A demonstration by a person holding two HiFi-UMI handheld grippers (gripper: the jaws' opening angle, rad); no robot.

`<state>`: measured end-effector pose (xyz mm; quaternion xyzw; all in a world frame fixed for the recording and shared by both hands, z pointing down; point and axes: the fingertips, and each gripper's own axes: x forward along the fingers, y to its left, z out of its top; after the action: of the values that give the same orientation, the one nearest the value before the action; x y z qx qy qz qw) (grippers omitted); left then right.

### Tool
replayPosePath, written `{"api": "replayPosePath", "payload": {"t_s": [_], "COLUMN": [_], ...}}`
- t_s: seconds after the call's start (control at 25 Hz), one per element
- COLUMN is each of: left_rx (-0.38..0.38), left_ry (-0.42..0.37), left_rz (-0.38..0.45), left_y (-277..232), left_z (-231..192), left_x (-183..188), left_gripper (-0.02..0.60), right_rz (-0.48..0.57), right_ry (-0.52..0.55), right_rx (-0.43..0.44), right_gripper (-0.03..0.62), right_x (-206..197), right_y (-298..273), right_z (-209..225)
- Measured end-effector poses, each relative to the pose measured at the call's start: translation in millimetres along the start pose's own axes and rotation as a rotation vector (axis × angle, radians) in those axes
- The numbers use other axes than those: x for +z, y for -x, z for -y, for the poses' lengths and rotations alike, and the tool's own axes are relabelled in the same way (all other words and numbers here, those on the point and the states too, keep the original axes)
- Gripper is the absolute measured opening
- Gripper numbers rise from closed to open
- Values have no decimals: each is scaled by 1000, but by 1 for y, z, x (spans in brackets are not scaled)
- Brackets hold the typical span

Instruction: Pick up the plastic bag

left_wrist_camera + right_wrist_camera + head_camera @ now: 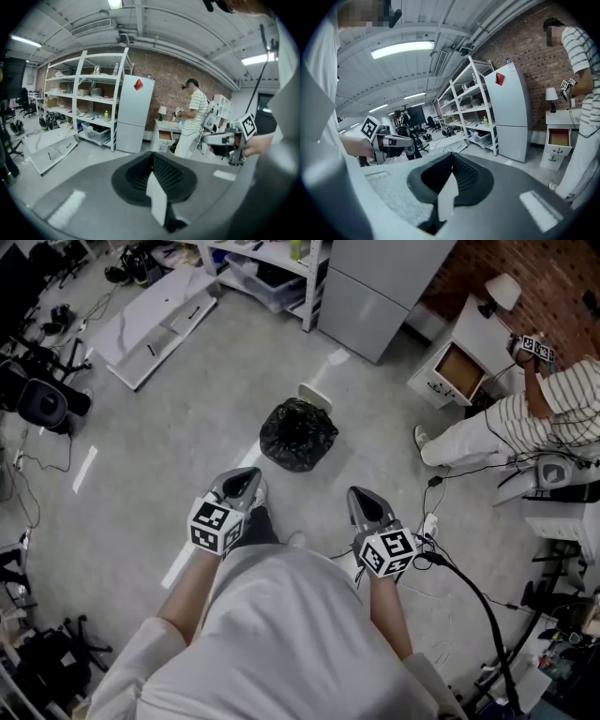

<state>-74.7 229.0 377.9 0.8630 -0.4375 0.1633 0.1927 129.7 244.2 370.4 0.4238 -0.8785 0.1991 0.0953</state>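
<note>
**Stage in hand: approach.** The bag (pixel 298 434) has not been contacted.

**Position of the bag.** The bag is black, crumpled and bunched into a rounded heap. It rests on the floor (pixel 169 446), ahead of the operator and roughly on the centre line between the two grippers. It is apart from both. A small white object (pixel 317 396) lies just behind it and cannot be identified.

**Gripper condition.**
- Left gripper (pixel 247 476): fingers pressed together, nothing between them. It is the nearer of the two to the bag.
- Right gripper (pixel 361 497): fingers pressed together, nothing between them.

Both gripper views look across the room toward the shelf (pixel 89 93) and the fridge (pixel 134 112). Neither view shows the bag, so both grippers appear to point above it.

**Next move, as judged.**
1. Spread the fingers of at least one gripper before reaching the bag.
2. Advance and lower that gripper, tipping it down until the bag enters its view.
3. Aim for a raised fold or the gathered top; thin film gives little to pinch on a flat face.
4. Close on the fold, then lift.

**Caution.** A cable (pixel 473 589) trails on the floor beside the right gripper. A second person (pixel 525 423) works at the right, well apart from the bag.
</note>
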Motion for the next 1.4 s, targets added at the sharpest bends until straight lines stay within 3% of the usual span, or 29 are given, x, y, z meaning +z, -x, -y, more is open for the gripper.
{"api": "replayPosePath", "payload": {"t_s": [0.24,0.6,0.8,1.0,1.4], "left_rx": [-31,-150,-187,-175,-148], "left_ry": [-81,-216,-230,-206,-204], "left_rz": [-40,-112,-98,-140,-225], "left_y": [-37,-85,-119,-150,-252], "left_z": [-66,-162,-199,-213,-239], "left_x": [24,39,42,17,-60], "left_gripper": [3,3,3,3,3], "right_rz": [13,-25,-47,-120,-254], "right_ry": [-11,-33,-43,-75,-141], "right_rx": [-44,-105,-105,-99,-70], "right_gripper": [2,2,2,2,2], "right_x": [24,41,42,13,-87], "right_y": [-64,-164,-209,-219,-259], "right_z": [21,31,44,68,166]}}
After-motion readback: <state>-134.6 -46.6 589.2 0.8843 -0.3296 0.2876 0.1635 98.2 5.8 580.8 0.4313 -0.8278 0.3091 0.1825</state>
